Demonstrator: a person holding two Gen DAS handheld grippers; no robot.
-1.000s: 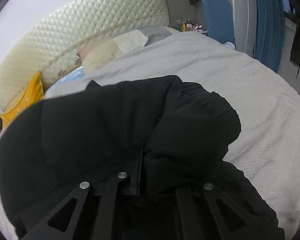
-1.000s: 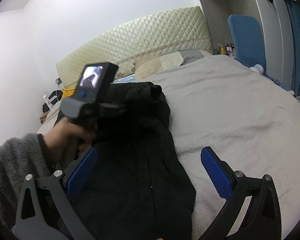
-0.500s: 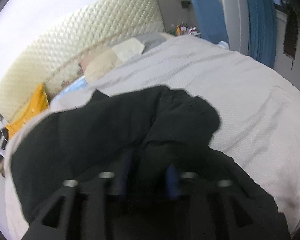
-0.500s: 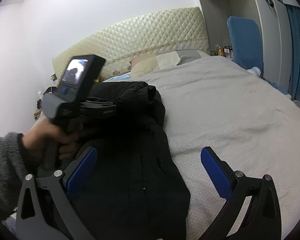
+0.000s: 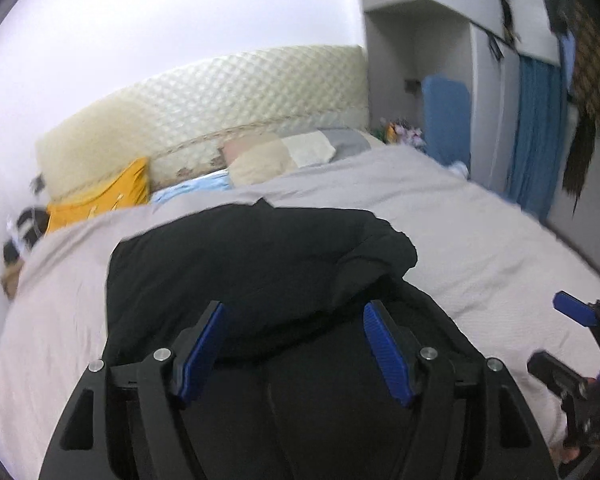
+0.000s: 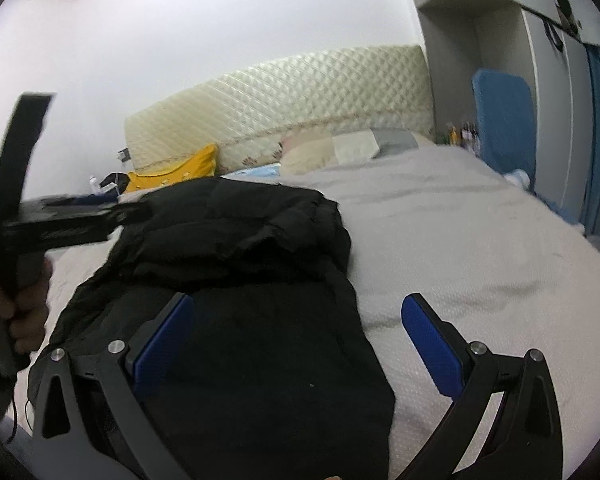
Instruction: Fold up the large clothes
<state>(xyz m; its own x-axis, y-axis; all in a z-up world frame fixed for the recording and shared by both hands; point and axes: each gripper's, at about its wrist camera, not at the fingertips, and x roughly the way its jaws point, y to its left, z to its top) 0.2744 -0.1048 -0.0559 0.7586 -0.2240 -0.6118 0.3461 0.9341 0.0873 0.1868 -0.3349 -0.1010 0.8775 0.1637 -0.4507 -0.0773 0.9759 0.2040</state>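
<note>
Black padded coat: lay on the bed, on the side nearer the left wall, its upper part doubled back over the body in a thick rumpled fold; the lower body stretched flat toward the cameras. Fabric dark, seams hard to read.

Left gripper: hovered above the coat just short of the fold, jaws spread wide with nothing between the blue pads. In the right wrist view it appeared blurred at the left edge, gripped by a hand.

Right gripper: jaws spread wide and empty, one pad over the coat's lower body, the other over bare bedspread beside the coat's edge. Also seen at the lower right of the left wrist view.

Bedspread: pale grey, lightly creased.

Headboard: cream, quilted, against a white wall.

Pillows: beige and grey, at the head of the bed.

Yellow cushion: beside the pillows, toward the left wall.

Blue curtain: hanging at the right of the room.
</note>
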